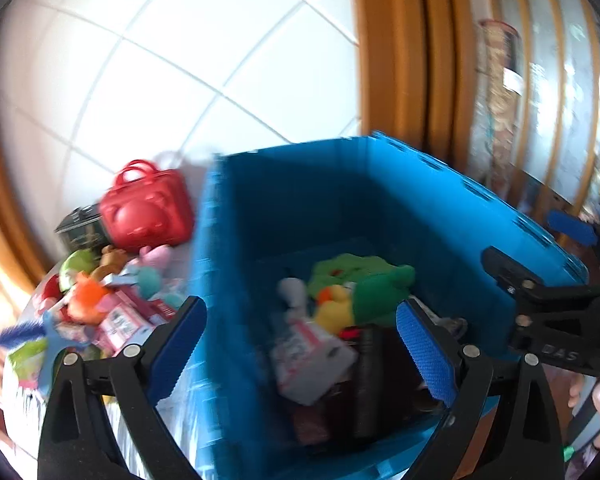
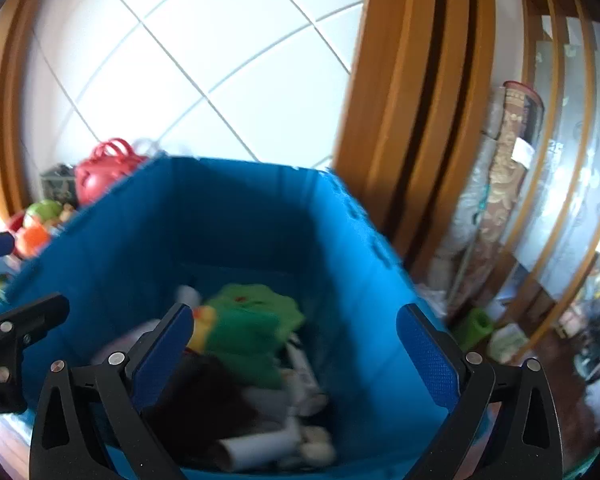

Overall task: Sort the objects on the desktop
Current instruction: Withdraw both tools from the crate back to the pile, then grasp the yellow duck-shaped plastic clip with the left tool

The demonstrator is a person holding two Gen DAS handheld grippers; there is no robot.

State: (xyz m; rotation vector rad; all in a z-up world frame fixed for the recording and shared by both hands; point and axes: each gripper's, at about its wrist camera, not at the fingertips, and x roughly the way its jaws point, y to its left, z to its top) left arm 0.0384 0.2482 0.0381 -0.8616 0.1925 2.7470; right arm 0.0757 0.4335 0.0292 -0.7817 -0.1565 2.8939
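Observation:
A blue plastic crate fills the middle of both views. Inside lie a green plush toy, a yellow toy, a pink-and-white box and dark items; the green plush shows again in the right wrist view, beside a white tube. My left gripper is open and empty above the crate's left wall. My right gripper is open and empty above the crate's inside; it also shows at the right of the left wrist view.
A pile of small toys and pink boxes lies left of the crate. A red toy handbag and a dark box stand behind the pile. White tiled wall behind; wooden door frame and a rolled mat at right.

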